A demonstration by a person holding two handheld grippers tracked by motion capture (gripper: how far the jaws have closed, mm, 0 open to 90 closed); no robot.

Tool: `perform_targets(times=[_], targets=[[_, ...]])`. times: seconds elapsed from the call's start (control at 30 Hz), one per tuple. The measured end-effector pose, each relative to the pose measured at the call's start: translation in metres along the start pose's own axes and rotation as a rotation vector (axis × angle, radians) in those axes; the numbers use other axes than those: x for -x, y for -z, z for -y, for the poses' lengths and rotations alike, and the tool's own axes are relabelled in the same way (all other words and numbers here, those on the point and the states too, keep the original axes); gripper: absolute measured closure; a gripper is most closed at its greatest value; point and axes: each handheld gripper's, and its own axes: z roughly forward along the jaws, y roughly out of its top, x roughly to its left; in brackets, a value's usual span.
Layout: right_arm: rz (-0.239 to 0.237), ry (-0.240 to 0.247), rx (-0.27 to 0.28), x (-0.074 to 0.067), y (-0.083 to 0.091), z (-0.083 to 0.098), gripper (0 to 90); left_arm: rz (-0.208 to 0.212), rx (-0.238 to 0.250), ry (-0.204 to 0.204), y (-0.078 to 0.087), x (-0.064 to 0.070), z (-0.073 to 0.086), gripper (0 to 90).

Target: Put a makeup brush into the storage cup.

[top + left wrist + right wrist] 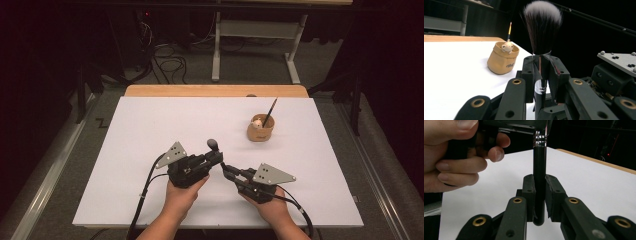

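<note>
A makeup brush (pixel 212 144) with a black handle and a dark, white-tipped head (pixel 542 27) stands upright near the middle front of the white board (pixel 150 150). My left gripper (pixel 216 157) is shut on it just below the bristles, its jaws (pixel 541 70) pressing the ferrule from both sides. From the right, my right gripper (pixel 227 171) is shut on the lower end of the black handle (pixel 539 182), which sits squeezed between its pads (pixel 539 192). The two grippers meet tip to tip.
A tan cup (pixel 260 128) with a small figure on its rim and a thin brush (pixel 270 111) leaning in it stands at the board's back right, also in the left gripper view (pixel 502 61). The wooden table edge (pixel 215 90) runs behind the board.
</note>
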Motion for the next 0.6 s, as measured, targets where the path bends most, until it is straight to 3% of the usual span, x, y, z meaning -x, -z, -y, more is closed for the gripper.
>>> perform_targets(times=[0.2, 0.37, 0.6], targets=[[-0.006, -0.007, -0.003, 0.000, 0.000, 0.000, 78.6, -0.014, -0.005, -0.028, 0.000, 0.003, 0.000, 76.8], [-0.017, -0.031, -0.003, 0.000, 0.000, -0.001, 71.7, -0.030, -0.022, -0.059, -0.001, 0.004, 0.001, 76.8], [0.001, -0.024, -0.018, -0.001, -0.001, -0.001, 64.2, -0.083, -0.073, -0.147, -0.003, 0.012, 0.002, 76.8]])
